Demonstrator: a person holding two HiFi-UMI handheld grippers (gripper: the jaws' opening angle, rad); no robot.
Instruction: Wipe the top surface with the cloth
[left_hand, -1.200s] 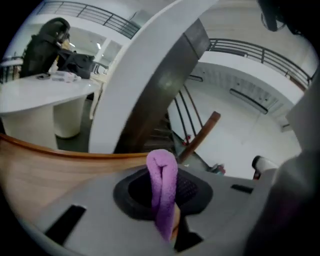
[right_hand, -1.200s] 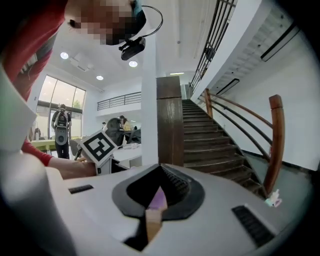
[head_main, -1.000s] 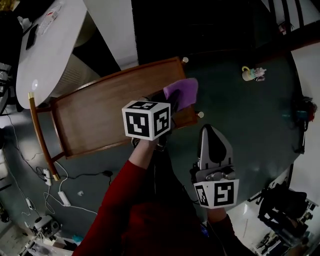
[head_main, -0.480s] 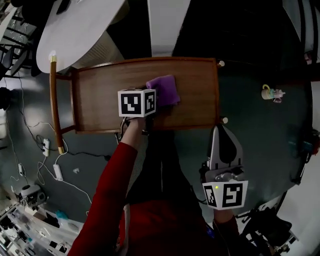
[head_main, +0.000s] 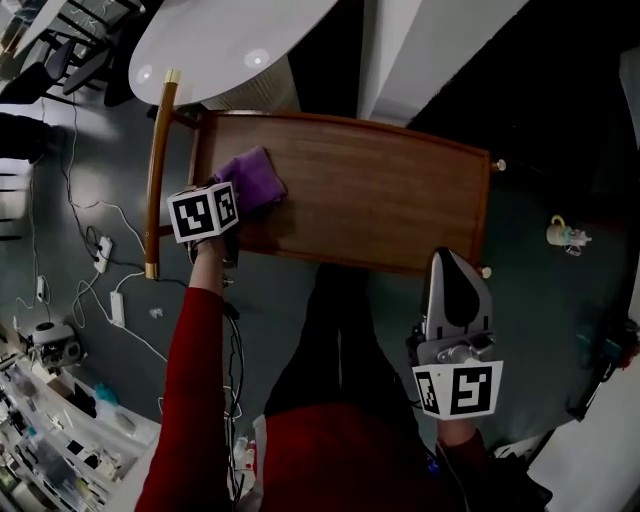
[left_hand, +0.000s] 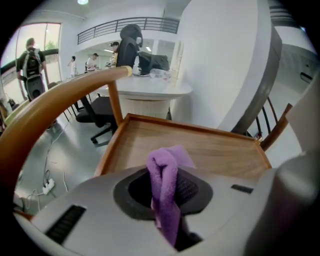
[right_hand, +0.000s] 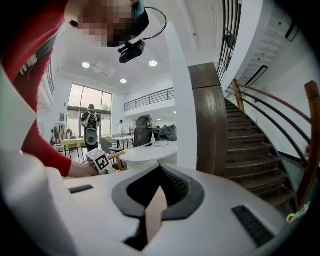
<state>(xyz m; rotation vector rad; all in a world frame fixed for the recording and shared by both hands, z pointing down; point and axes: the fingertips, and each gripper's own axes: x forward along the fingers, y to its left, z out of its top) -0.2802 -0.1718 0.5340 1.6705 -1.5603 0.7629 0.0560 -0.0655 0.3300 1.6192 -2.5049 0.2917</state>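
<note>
Between the jaws of the left claw (left_hand: 167, 210) a purple cloth (left_hand: 162, 170) is clamped; a bunched fold stands up between them and the free end is spread ahead on the wood. Right claw (right_hand: 152, 210) is clenched on nothing and held clear of the work, just off the near right corner, pointed up toward the room.

Cloth is seen at the left end of the table (head_main: 380, 190), toward the near edge, apparently pressed on the top. Step judged: wiping stroke at its left limit.

Next move: a sweep toward the right end is called for, with downward pressure kept and the far strip covered. Most of the top lies right of the cloth.

Obstructions:
- raised rim (head_main: 340, 119) all round the top; corners can't be swept through, cloth must be worked in.
- curved handle rail (head_main: 157, 170) just past the left end, beside the left claw.
- top itself is bare.

Nearby: white round table (head_main: 230, 50) just behind, cables (head_main: 100, 260) on the floor at left, small pale object (head_main: 565, 233) on the floor well off to the right.
</note>
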